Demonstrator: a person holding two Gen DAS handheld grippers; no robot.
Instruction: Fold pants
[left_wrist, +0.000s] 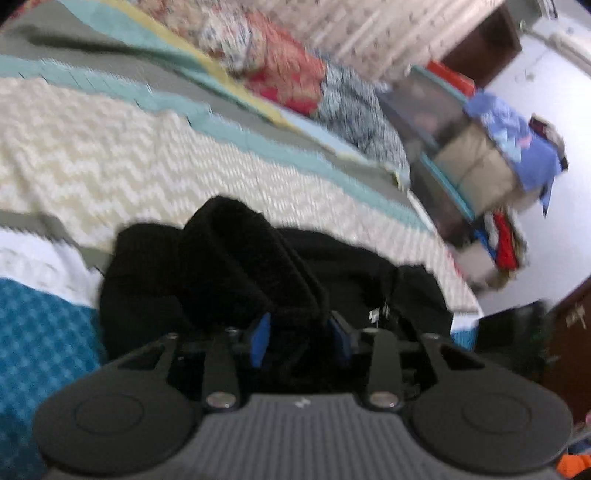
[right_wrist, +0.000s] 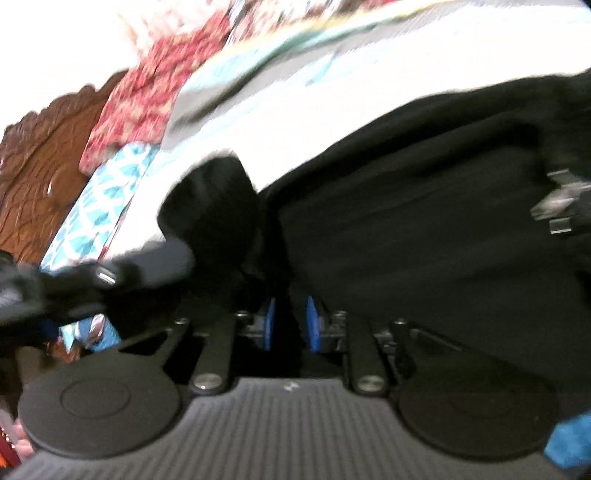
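Black cloth fills the lower middle of both views: the pants (left_wrist: 229, 266) lie on the bed (left_wrist: 110, 147), bunched over the cream zigzag cover with a blue patterned blanket (left_wrist: 40, 350) at the near left. Start at your left. The left gripper (left_wrist: 301, 332) has its jaws partly closed, with a thick fold of the pants running up between the blue pads (left_wrist: 261, 338); the cloth is gathered and raised there, so I judge it gripped, though motion blur hides the exact contact. From those jaws the rest of the garment spreads away to the right, toward the bed's edge.

Moving right, the right gripper (right_wrist: 290, 323) shows its jaws drawn close together, a narrow gap with dark cloth pinched in it, so it too looks clenched on the pants (right_wrist: 424, 221). From here the broad body of the garment stretches up and to the right, while a rounded lump of it stands just left of the jaws. The other gripper (right_wrist: 55, 291) shows at the left edge of this view, near by.

What your next move turns on: both hands hold one end, close side by side, and the long axis runs away from you to the right. Neither hand is clearly nearer the far end.
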